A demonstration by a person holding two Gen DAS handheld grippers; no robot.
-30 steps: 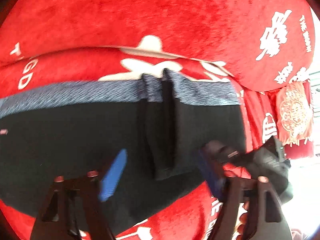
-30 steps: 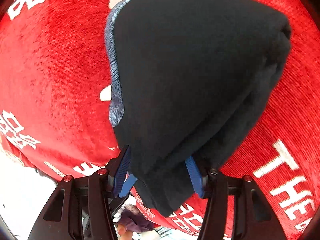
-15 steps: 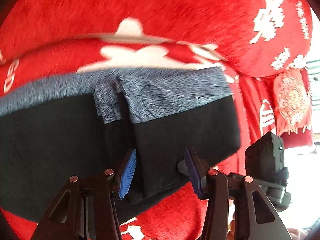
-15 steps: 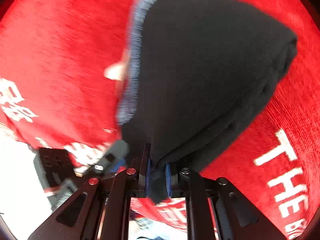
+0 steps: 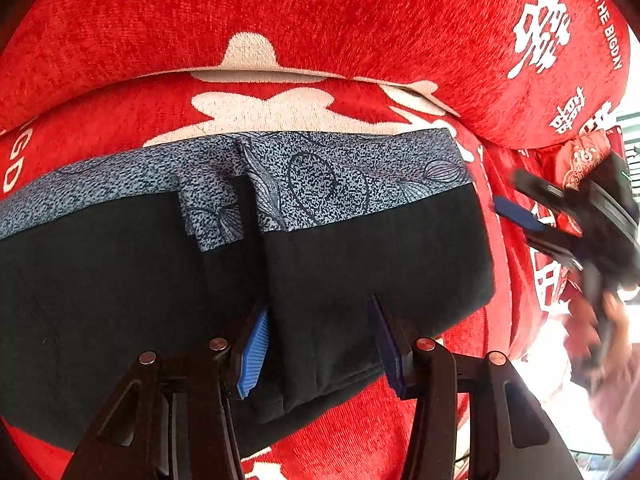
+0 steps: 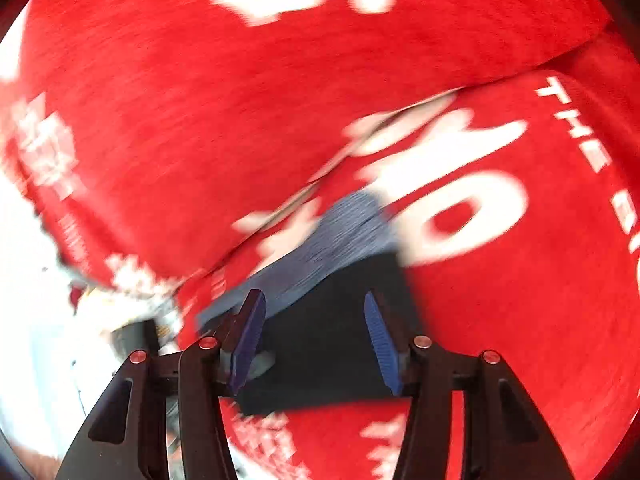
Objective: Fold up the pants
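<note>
The black pants (image 5: 360, 264) with a blue-grey patterned waistband (image 5: 344, 176) lie folded on the red sofa seat. My left gripper (image 5: 320, 344) is open, its blue pads either side of the folded flap's near edge. My right gripper (image 6: 316, 340) is open and empty, above the pants (image 6: 336, 344), in a blurred view. It also shows at the right of the left wrist view (image 5: 560, 224).
The red sofa cover (image 5: 320, 20) with white lettering fills both views; the backrest cushion rises behind the pants. A red and gold cushion (image 5: 584, 156) sits at the far right. Bright floor lies past the sofa's edge (image 6: 40, 320).
The right gripper opened, let go of the pants and pulled back. The folded flap now lies flat on the pants. The left gripper stayed open at the near edge.
</note>
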